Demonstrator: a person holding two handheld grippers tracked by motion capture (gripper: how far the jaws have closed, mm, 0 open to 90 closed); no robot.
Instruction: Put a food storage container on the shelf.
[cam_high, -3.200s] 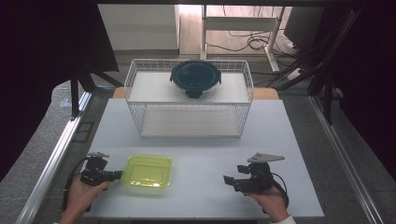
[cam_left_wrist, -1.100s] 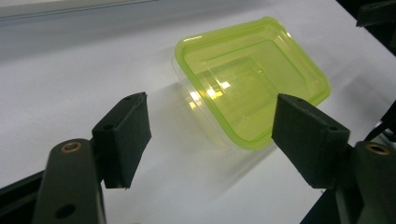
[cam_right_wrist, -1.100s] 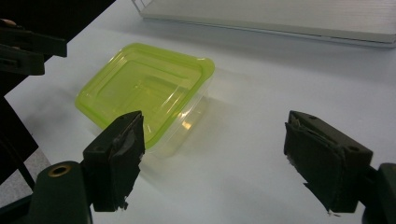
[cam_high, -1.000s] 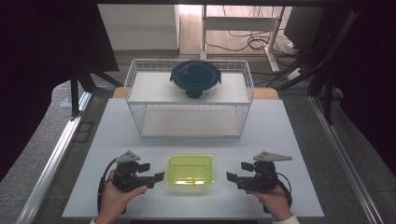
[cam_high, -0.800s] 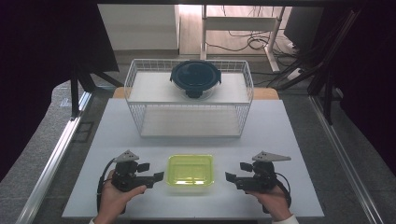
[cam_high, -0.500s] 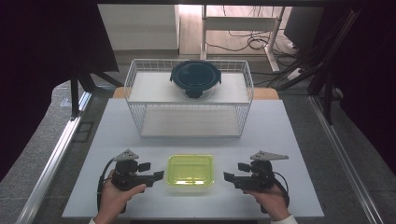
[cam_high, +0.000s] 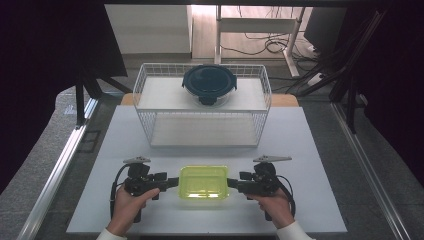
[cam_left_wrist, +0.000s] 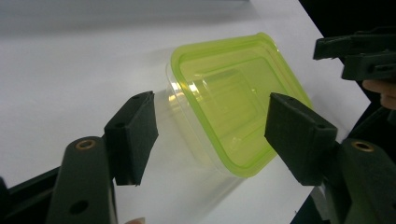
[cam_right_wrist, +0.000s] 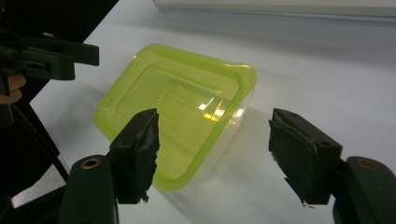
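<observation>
The white tabletop (cam_high: 320, 150) carried everything, and at its far side stood a white wire basket (cam_high: 202, 107) with a shelf across it, on which a round container with a dark blue lid (cam_high: 208, 85) rested. Well apart from that, near the person's edge of the tabletop, sat a clear rectangular container with a yellow-green lid (cam_high: 204, 182), flat on the surface and midway between the two hands. The left tongs (cam_high: 172, 183) lay level at the container's left end, held in the left hand (cam_high: 131, 205); in the left gripper view their black pads (cam_left_wrist: 133, 135) stood on either side of the container's near corner (cam_left_wrist: 224, 107) with a gap to it on both sides, so they were open, though their jaws had just been closing. The right tongs (cam_high: 231, 184) mirrored them at the right end, held in the right hand (cam_high: 272, 206); in the right gripper view their pads (cam_right_wrist: 299, 154) likewise bracketed the lid's corner (cam_right_wrist: 177, 107) without pressing on it, open, and had just been closing as well.
</observation>
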